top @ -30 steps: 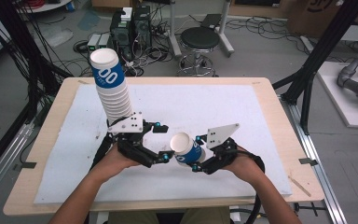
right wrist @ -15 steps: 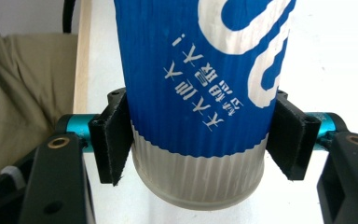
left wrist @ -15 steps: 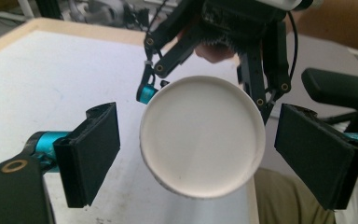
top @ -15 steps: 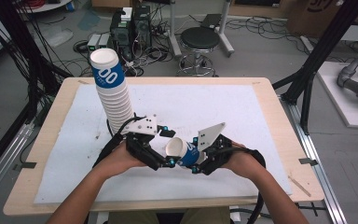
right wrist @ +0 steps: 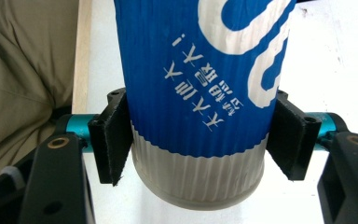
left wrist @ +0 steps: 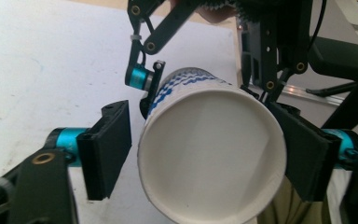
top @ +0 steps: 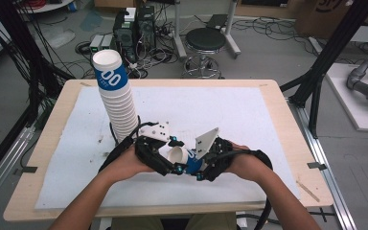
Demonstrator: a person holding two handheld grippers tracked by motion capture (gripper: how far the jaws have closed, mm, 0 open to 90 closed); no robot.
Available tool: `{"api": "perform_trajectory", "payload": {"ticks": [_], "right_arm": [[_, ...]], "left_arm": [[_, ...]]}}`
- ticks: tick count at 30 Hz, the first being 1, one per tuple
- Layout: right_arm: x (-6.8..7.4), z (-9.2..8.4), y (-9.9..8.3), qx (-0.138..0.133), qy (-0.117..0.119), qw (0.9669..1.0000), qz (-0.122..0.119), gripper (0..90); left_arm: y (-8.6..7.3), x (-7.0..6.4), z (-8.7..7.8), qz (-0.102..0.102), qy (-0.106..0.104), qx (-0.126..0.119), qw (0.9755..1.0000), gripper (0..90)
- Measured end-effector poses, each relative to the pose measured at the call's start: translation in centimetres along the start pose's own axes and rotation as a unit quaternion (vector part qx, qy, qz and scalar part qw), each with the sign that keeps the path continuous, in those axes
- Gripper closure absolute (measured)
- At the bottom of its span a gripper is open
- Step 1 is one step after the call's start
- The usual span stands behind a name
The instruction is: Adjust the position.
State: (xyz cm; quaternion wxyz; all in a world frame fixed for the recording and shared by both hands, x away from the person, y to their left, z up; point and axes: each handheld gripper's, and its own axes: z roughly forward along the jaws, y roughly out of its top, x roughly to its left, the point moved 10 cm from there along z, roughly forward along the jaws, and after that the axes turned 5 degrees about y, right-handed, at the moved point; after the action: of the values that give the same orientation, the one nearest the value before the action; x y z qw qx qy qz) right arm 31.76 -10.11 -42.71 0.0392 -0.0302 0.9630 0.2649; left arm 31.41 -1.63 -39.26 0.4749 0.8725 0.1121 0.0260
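Right fingers [right wrist: 114, 142] are pinching the cup [right wrist: 200, 93] near its base: both pads are pressing on the ribbed wall, one on each side, right where the blue print is giving way to the white band. Cup is lying roughly level in the right gripper [right wrist: 200, 144], clear of the sheet.

Left fingers [left wrist: 107, 149] have just been closing, with the cup's open mouth sitting between them. In the left gripper view the far pad is touching the rim; the near pad is standing just beside it with a thin gap showing, so it isn't a full pinch. The left gripper [left wrist: 205, 154] is facing the right gripper's jaws, which are sitting just beyond the rim, clamped on the cup body.

In the high view the two grippers are meeting nose to nose over the near middle of the table [top: 278, 96], left gripper [top: 165, 155] and right gripper [top: 203, 165], with the cup [top: 179, 155] between them, mouth towards the left one. Both hands are gripping their tools from behind.

Just beyond the left fingers, a tall cup stack [top: 117, 96] is standing on the white sheet [top: 239, 115], leaning slightly, not touching either gripper as far as I can tell.

Past the table: a stool [top: 206, 40] on the floor.
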Motion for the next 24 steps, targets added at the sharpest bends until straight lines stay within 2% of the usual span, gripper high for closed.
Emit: {"api": "perform_trajectory", "payload": {"ticks": [3, 9, 11, 13, 15, 18, 24], "right_arm": [[0.0, 0.1, -0.1, 0.005, 0.000, 1.0000, -0.004, 31.5], [0.1, 0.2, -0.3, 0.014, 0.005, 0.9999, -0.008, 31.5], [0.2, 0.2, -0.4, 0.016, 0.006, 0.9999, -0.002, 31.4], [0.2, 0.2, -0.3, 0.009, 0.008, 0.9999, -0.001, 27.4], [0.3, 0.2, -0.3, -0.002, 0.012, 0.9999, 0.009, 23.1], [0.2, -0.3, 0.1, -0.044, 0.011, 0.9987, 0.021, 20.5], [-0.3, -1.7, 0.5, -0.114, 0.002, 0.9923, 0.048, 20.5]], "left_arm": [[-0.2, -0.1, 0.1, -0.003, -0.008, 0.006, 0.9999, 27.5], [-0.5, -0.3, 0.3, 0.003, -0.008, 0.012, 0.9999, 29.9], [-0.5, -0.3, 0.3, 0.004, -0.006, 0.007, 1.0000, 30.5], [-0.5, -0.2, 0.1, 0.002, -0.008, 0.000, 1.0000, 30.6], [-0.5, -0.2, 0.0, -0.001, -0.009, -0.007, 0.9999, 30.5], [-0.7, -0.2, -0.1, -0.003, -0.010, -0.012, 0.9999, 30.4], [-0.9, 0.1, -0.4, -0.012, -0.009, -0.038, 0.9992, 30.1]]}}
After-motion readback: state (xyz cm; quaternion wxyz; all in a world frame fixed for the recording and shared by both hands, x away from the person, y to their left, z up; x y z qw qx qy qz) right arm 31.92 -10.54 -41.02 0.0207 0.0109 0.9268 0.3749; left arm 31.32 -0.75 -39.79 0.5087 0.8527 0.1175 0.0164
